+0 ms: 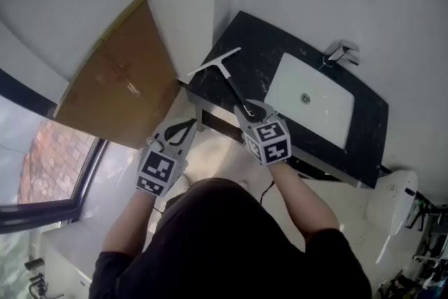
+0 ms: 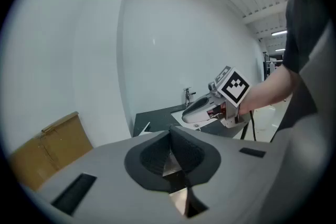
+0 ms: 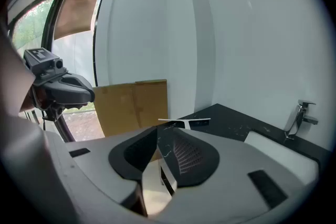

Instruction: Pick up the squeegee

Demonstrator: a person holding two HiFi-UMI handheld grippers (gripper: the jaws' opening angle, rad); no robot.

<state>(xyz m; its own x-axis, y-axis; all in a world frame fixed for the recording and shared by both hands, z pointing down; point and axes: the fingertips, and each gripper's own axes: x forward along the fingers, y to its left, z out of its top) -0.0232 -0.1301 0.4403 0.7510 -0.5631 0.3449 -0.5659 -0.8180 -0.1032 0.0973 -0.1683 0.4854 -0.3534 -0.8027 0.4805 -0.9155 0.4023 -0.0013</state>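
Note:
The squeegee (image 1: 217, 64) has a white blade and a thin black handle, and lies over the near left corner of the black countertop (image 1: 367, 115). My right gripper (image 1: 247, 109) is shut on the near end of that handle. In the right gripper view the handle runs up between the pads to the blade (image 3: 185, 123), with the gripper (image 3: 160, 138) closed around it. My left gripper (image 1: 192, 125) hangs off the counter's left front corner, shut and holding nothing. Its pads (image 2: 157, 157) meet in the left gripper view, where the right gripper (image 2: 210, 107) shows over the sink.
A white sink (image 1: 311, 98) with a chrome tap (image 1: 341, 51) is set in the countertop. A brown cardboard sheet (image 1: 122, 77) leans against the white wall at left, beside a dark-framed window (image 1: 49, 178). A white fixture (image 1: 392, 201) stands at lower right.

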